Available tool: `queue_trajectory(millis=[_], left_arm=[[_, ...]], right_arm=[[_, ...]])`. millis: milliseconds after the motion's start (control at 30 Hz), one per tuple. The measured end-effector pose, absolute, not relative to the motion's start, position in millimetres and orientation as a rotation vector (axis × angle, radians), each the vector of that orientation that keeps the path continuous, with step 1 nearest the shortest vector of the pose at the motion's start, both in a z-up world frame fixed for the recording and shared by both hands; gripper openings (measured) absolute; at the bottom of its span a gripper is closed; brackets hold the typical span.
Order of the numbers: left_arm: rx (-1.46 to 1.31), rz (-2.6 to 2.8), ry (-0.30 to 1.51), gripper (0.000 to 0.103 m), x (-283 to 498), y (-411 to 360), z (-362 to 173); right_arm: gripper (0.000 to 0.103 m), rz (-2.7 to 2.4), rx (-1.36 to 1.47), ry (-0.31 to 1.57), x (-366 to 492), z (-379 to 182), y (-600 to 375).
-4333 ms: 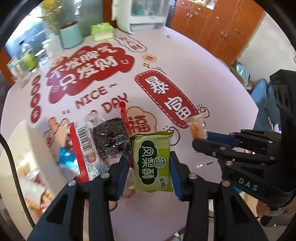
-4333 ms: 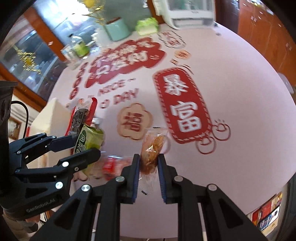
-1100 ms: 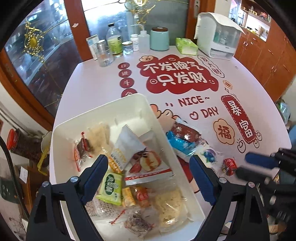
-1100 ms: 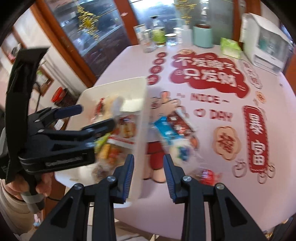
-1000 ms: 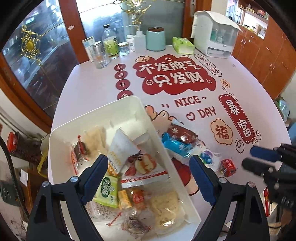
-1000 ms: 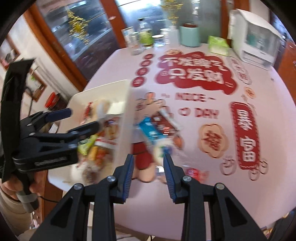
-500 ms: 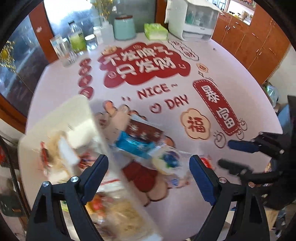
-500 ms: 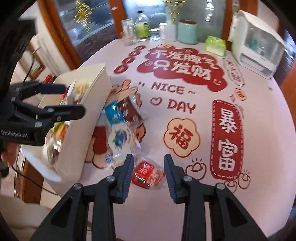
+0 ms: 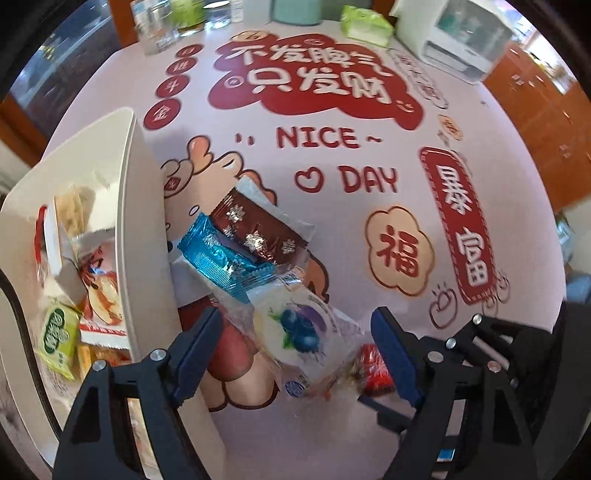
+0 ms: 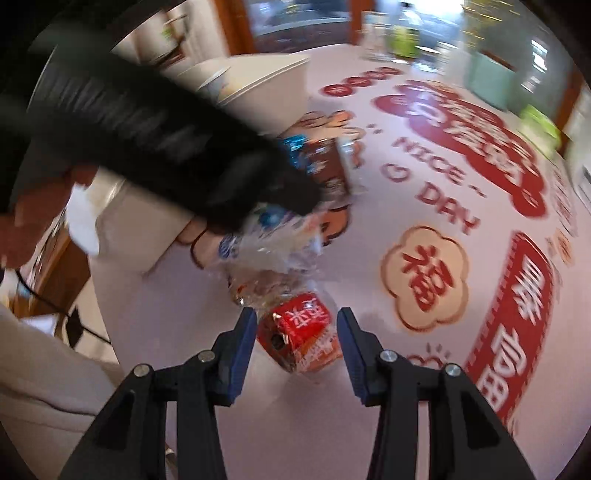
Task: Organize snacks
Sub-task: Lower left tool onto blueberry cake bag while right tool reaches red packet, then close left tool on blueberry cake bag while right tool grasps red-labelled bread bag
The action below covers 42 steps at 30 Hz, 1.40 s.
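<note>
My left gripper (image 9: 295, 352) points down over a clear blueberry snack packet (image 9: 295, 328) lying on the printed tablecloth. Its jaws are closing with the packet between them, and the pads stand clear of it. A blue packet (image 9: 218, 258) and a brown packet (image 9: 255, 225) lie just beyond, beside the white bin (image 9: 125, 221), which holds several snacks. My right gripper (image 10: 297, 339) straddles a small red packet (image 10: 303, 325). Its jaws are opening and do not touch the packet. In the right wrist view the left gripper is a blurred black shape (image 10: 184, 147) over the blueberry packet (image 10: 273, 236).
Bottles and jars (image 9: 166, 26), a teal canister (image 9: 295, 11), a green tissue pack (image 9: 365, 22) and a white appliance (image 9: 465, 40) line the table's far edge. Wooden cabinets (image 9: 546, 110) stand to the right. The table's near edge lies just below both grippers.
Both grippers have come down toward the table. The left one swung from over the bin to the blueberry packet. The right one rolled, widened and now stands around the red packet.
</note>
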<state>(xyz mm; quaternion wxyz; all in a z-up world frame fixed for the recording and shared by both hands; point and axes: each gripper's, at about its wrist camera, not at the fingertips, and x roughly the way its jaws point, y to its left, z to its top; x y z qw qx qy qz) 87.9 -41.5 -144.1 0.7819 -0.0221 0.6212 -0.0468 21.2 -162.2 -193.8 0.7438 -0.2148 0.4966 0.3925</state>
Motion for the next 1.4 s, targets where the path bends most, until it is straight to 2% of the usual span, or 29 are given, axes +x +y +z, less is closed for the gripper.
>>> queue_trajectory(millis=[33,167,500,767,833,900,1033,1167,1400], left_arm=[[-0.058,-0.082,1.347,0.080,89.0,-41.2,-146.6],[-0.080,-0.015,1.363,0.080,90.3,-41.6,-156.1],[-0.068,0.083,1.420,0.080,89.6,-61.6,-183.2],[-0.126,0.150,1.467,0.080,82.2,-62.9,-206.1],[-0.156,0.157,1.472,0.074,79.6,-62.2,-211.1],[-0.171,0.166,1.456,0.073,76.3,-60.5,-210.8],[-0.202,0.159,1.427,0.060,69.2,-58.6,-207.4],[-0.205,0.135,1.406,0.051,65.4,-56.7,-202.2],[-0.165,0.039,1.375,0.047,53.8,-70.3,-172.6]], right_arm=[[0.052,0.881,-0.487,1.080,20.7,-196.0,-160.6],[0.054,0.972,-0.531,1.043,18.9,-201.9,-158.1],[0.053,1.018,-0.645,0.991,8.9,-200.6,-187.6],[0.054,0.910,-0.524,1.057,41.1,-202.3,-224.3],[0.056,0.901,-0.507,1.072,45.0,-203.3,-227.3],[0.056,0.899,-0.506,1.075,47.0,-203.4,-228.4],[0.058,0.892,-0.549,1.057,43.1,-206.5,-224.1],[0.054,0.873,-0.573,1.029,39.5,-206.2,-222.4],[0.052,0.807,-0.520,1.026,33.6,-197.8,-225.0]])
